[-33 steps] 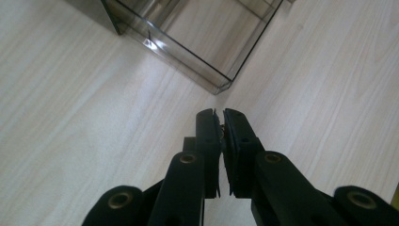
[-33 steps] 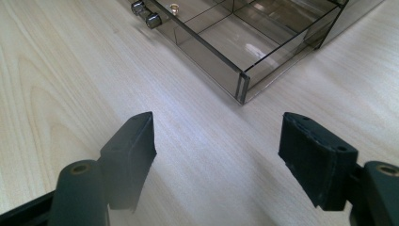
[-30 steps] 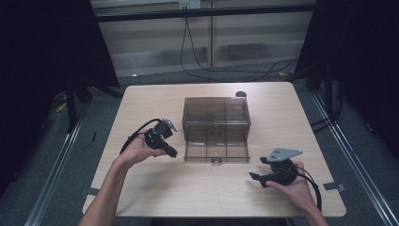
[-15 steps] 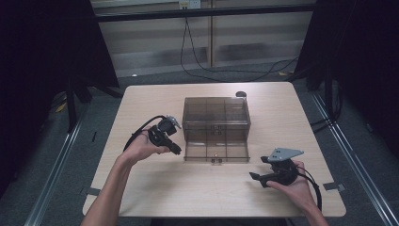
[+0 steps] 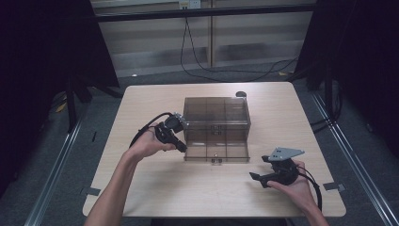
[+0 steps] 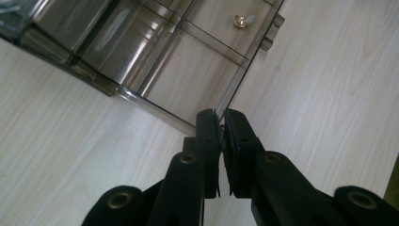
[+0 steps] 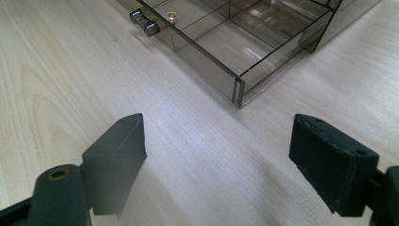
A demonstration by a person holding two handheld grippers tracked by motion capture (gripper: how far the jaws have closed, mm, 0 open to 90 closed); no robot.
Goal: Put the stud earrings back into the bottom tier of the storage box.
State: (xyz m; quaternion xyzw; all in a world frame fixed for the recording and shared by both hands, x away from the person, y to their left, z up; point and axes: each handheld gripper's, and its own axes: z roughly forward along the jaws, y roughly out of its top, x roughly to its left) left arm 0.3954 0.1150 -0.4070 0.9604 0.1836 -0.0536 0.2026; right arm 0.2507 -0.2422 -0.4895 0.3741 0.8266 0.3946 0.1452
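Hovering over a pale wooden table [image 5: 155, 197], I hold a gripper in each hand beside a smoky, see-through drawer box [image 5: 216, 113] at the table's middle, its drawer [image 5: 216, 151] pulled out toward me. My left gripper [image 5: 181, 147], jaws pressed together on nothing, now sits at the drawer's left front corner, having edged closer to the box over the last second. My right gripper [image 5: 256, 179] rests near the table's front edge, well apart from the drawer; its jaws have just been opening and now stand spread wide with only bare wood between them. One small brass piece [image 6: 241, 20] lies in a drawer compartment near the two handle knobs [image 7: 145, 22]. Judging by this, the right hand has let go and stands ready, while the left closes in on the drawer, perhaps to push it shut.
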